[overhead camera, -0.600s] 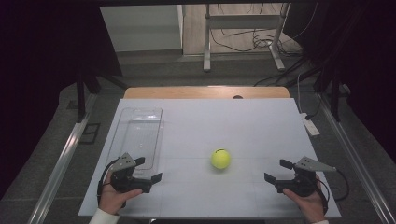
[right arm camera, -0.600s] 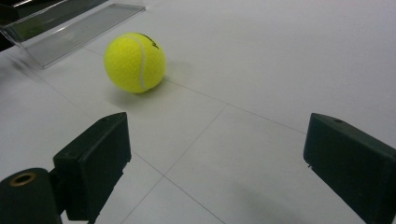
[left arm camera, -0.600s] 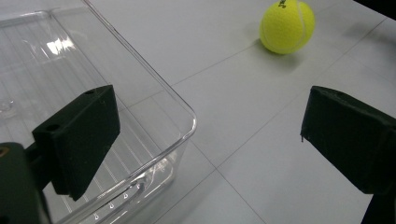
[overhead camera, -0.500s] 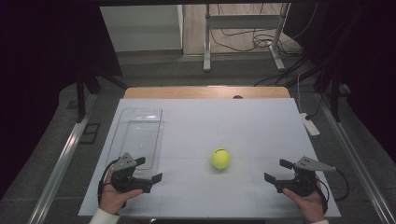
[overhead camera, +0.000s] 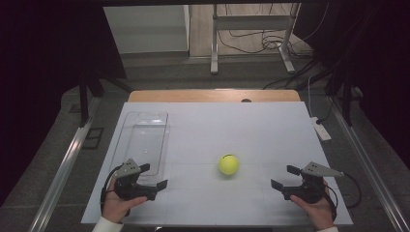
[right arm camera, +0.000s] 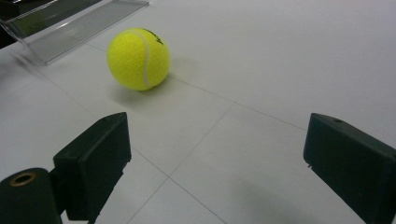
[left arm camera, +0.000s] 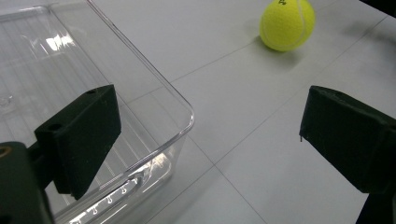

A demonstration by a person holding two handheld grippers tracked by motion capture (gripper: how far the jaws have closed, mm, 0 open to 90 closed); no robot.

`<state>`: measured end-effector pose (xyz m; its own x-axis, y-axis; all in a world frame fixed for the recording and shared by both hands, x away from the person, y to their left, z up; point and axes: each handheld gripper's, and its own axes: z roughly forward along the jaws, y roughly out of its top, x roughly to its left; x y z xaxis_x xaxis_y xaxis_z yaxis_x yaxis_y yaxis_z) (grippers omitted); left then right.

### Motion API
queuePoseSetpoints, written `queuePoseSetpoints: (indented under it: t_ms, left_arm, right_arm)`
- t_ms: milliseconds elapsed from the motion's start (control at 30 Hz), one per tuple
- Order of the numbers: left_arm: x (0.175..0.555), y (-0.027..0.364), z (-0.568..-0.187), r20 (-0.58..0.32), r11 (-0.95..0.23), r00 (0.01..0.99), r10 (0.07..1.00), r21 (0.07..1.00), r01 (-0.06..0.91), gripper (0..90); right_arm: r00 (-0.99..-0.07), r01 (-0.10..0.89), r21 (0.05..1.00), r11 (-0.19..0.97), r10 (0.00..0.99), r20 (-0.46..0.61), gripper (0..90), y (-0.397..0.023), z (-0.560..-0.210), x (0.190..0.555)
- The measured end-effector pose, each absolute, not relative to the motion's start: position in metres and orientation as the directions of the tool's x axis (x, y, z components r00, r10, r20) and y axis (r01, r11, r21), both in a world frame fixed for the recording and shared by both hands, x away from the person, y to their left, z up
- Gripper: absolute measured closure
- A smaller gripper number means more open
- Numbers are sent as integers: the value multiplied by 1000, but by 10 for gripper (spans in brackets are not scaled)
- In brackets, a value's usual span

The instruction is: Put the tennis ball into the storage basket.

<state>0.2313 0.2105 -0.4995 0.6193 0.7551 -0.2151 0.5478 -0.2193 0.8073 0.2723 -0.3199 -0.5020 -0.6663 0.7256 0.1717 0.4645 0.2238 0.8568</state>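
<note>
Tennis ball [overhead camera: 228, 164] lies free between two waiting grippers.
Left gripper [overhead camera: 153, 176] and right gripper [overhead camera: 283, 177] gape empty, flanking it; clear tray [overhead camera: 145, 140] waits beside the left.

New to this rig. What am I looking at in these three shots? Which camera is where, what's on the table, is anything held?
There is no robot arm here: a person holds a two-jaw tool in each hand at a white table.

The high view looks down from above the person's side. The left tool is at the lower left, the right tool at the lower right.

The other two pictures come from cameras riding on the tools, each looking out between its own two black jaws.

On the table lie a yellow tennis ball near the middle and a clear plastic tray on the left, with nothing visible in it. The left tool sits at the tray's near corner; the right tool's camera faces the ball.

Both tools stand open with nothing between the jaws. Nothing is held or touched.
</note>
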Motion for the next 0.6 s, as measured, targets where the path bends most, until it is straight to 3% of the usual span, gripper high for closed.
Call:
queuePoseSetpoints:
  t_ms: [600]
  left_arm:
    - [235,195,-484,-205,-243,620,758,792,559,71]
  right_arm:
    - [-666,460,861,219,726,171,76,-319,-501,272]
